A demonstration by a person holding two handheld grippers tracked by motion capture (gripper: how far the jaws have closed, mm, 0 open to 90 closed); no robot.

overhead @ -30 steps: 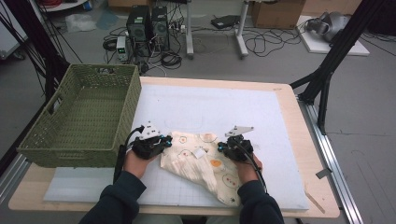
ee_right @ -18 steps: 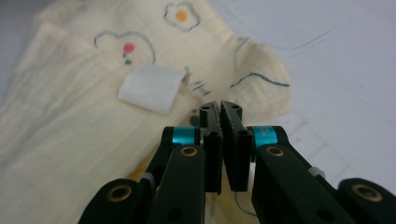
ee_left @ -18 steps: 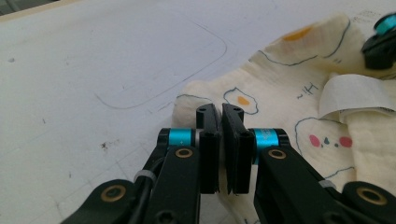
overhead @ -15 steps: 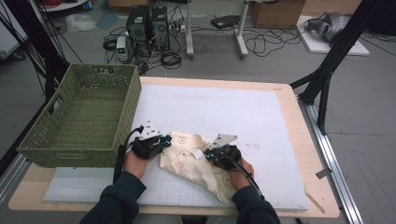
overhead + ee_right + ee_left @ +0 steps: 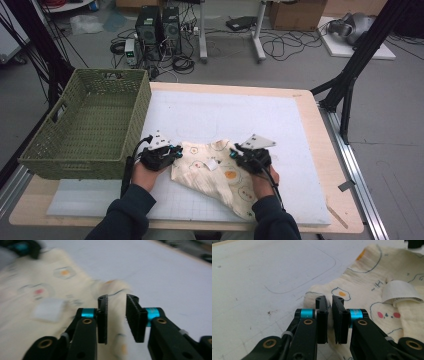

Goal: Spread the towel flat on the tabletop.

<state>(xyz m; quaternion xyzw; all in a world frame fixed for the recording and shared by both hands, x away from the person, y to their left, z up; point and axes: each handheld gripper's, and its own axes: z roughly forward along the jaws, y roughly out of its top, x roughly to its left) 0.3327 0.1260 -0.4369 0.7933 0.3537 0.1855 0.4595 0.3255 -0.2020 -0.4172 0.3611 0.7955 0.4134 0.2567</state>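
Left gripper (image 5: 176, 149) first: I see its two black jaws nearly together in the left gripper view, pinching a fold at the edge of the cream cotton cloth printed with fried-egg and face motifs (image 5: 372, 290). The pads press the fabric between them, so I record a firm hold. From the high view, this gripper sits at the cloth's left edge, close beside the woven green plastic basket (image 5: 90, 125).

My right gripper (image 5: 233, 153) is at the cloth's upper right edge in the high view. Its jaws have just been opening; in the right gripper view they stand apart with a clear gap, and a puckered bit of cloth (image 5: 50, 290) lies between them without either pad pressing on it. That view is blurred, so I report no finer detail.

I find the cloth (image 5: 215, 172) crumpled on the white mat (image 5: 225, 115) covering the wooden table (image 5: 305, 95), near the front edge, between both hands. A small white label (image 5: 399, 291) curls up from its surface.
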